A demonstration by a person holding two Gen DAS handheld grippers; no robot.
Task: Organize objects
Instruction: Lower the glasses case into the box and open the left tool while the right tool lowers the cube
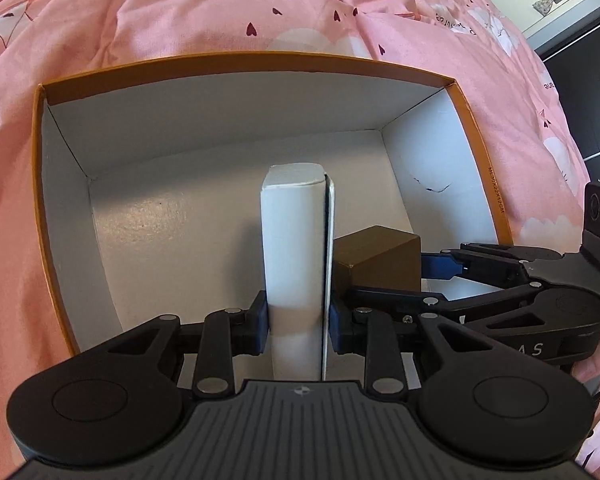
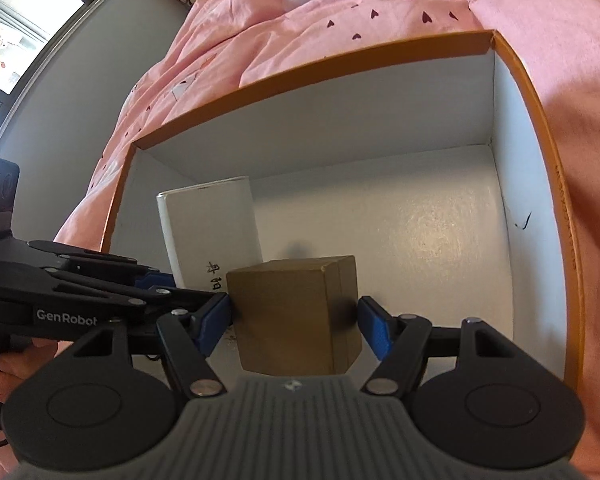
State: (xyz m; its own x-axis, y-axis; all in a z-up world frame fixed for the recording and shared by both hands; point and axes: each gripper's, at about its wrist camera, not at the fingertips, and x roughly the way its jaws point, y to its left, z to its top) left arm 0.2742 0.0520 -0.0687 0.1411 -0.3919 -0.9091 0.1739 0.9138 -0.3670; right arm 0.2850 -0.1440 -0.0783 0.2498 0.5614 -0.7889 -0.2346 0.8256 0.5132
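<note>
The left hand-held gripper (image 1: 298,326) is narrowed onto a tall white cardboard carton (image 1: 294,248), its blue pads pressed to the carton's two narrow sides, and holds it on end inside the large orange-rimmed cardboard box with a white lining (image 1: 476,152), which sits on a bed under a pink heart-print quilt (image 1: 180,12). The right hand-held gripper (image 2: 296,322) stands wide around a brown cardboard cube-shaped box (image 2: 296,312), one pad against each side, just beside the white carton. Whether either carton already rests on the big box's floor I cannot tell. The main risk, as I judge it, is crowding: the two grippers work close together, so a finger pulling back could nudge the neighbouring carton. The white carton is tall and thin on end, and would likely topple against the brown one if let go before it is seated. The quilt is soft underneath, so a hard push could tilt the whole box
</note>
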